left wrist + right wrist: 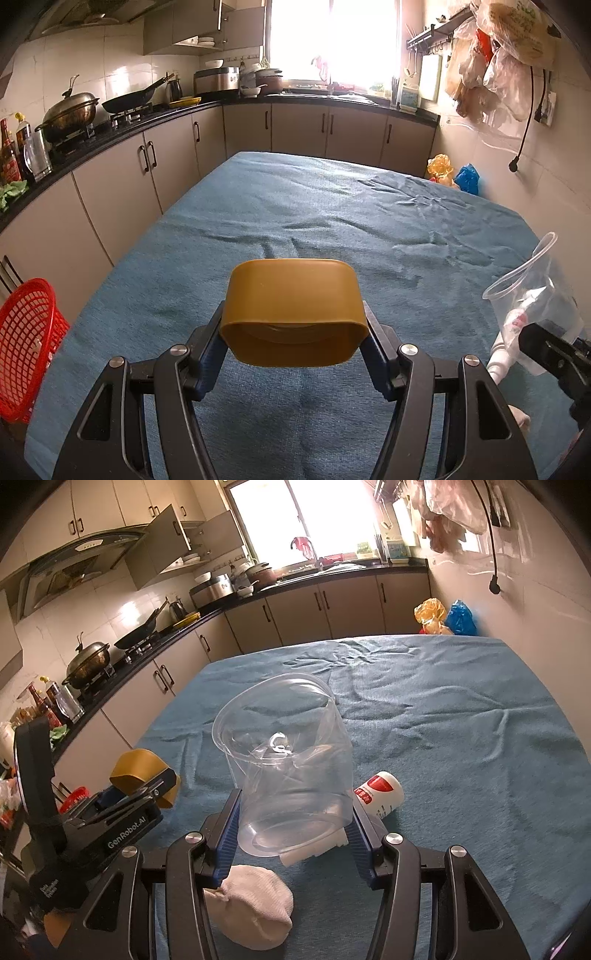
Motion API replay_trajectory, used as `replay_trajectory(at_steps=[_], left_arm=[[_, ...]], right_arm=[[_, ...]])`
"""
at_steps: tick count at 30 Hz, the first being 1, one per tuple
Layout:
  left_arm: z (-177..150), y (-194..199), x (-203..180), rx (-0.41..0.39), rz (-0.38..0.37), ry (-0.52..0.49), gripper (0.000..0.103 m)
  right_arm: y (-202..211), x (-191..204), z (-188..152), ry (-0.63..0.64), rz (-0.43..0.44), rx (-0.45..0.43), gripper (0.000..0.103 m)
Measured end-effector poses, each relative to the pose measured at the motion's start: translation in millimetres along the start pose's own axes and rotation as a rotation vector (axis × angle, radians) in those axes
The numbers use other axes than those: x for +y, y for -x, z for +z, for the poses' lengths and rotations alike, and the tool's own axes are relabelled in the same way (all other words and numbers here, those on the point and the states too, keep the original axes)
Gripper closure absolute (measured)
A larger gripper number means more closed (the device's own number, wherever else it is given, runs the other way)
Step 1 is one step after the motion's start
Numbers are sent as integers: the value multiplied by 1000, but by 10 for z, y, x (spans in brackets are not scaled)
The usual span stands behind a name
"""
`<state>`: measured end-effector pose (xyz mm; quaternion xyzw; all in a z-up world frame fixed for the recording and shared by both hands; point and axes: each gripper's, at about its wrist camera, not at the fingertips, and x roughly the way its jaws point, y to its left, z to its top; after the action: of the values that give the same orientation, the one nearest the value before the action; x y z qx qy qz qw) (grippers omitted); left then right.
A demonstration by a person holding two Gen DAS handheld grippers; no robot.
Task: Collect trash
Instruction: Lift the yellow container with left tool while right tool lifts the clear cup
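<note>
My left gripper (293, 332) is shut on a mustard-yellow plastic tub (291, 310), held above the blue cloth with its open mouth facing the camera. In the right wrist view that same tub (135, 766) and the left gripper (147, 794) show at the left. My right gripper (293, 827) is shut on a clear plastic cup (288, 760), its pads pressing the crumpled lower wall. The cup (532, 291) also appears at the right edge of the left wrist view. A white bottle with a red label (380, 792) lies on the cloth behind the cup.
A table under a wrinkled blue cloth (443, 731) fills the middle. A white rolled cloth (251, 908) lies near the front edge. A red basket (26, 347) stands left of the table. Kitchen counters (147, 122) run along the left and back; yellow and blue bags (443, 618) sit in the far corner.
</note>
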<state>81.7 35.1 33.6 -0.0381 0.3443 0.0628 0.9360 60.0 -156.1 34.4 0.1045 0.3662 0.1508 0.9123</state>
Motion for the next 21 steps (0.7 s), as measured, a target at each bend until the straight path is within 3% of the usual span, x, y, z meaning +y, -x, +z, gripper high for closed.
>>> replay_trajectory(at_steps=[21], left_arm=[[1,128,16,-23,3,20,39]], right_arm=[[125,93,-27,29,-63,-58,46]])
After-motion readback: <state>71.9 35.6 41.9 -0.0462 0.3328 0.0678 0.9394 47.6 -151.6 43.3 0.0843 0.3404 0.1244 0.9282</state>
